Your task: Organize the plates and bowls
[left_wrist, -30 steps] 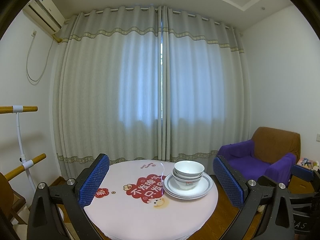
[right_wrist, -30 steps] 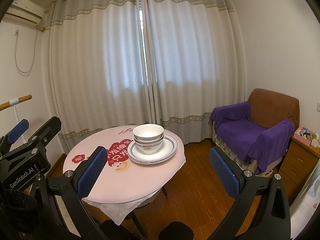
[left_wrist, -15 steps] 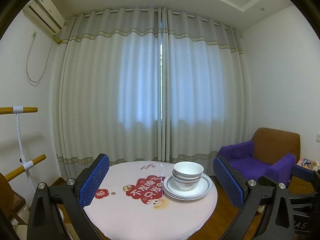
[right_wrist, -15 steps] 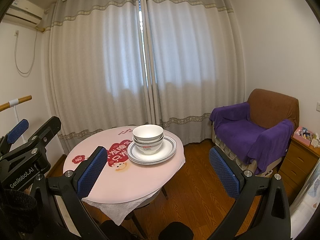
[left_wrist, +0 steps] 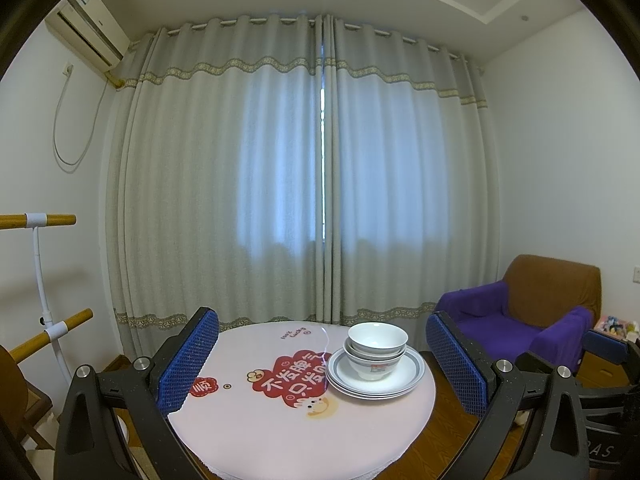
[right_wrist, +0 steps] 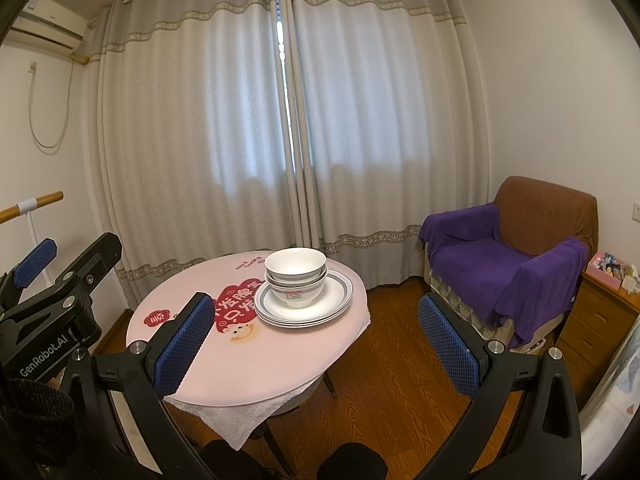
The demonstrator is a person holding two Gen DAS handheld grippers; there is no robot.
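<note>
White bowls [left_wrist: 377,346] [right_wrist: 295,276] sit nested in one stack on a pile of blue-rimmed white plates [left_wrist: 404,378] [right_wrist: 320,310], at the right side of a round pink table [left_wrist: 256,432] [right_wrist: 256,364]. My left gripper [left_wrist: 322,360] hangs open well short of the table, nothing between its blue pads. My right gripper [right_wrist: 312,342] is open too and empty, held back from the stack. The left gripper's body [right_wrist: 60,304] shows at the left of the right wrist view.
Grey curtains [left_wrist: 304,184] hang behind the table. A brown armchair with a purple throw [right_wrist: 516,256] stands to the right, a wooden drawer unit [right_wrist: 600,320] beside it. A white rack with wooden bars [left_wrist: 40,280] stands at the left. The floor [right_wrist: 400,380] is wood.
Both grippers stay open; the views have barely shifted, with the table and stack a touch lower and farther in the left wrist view.
</note>
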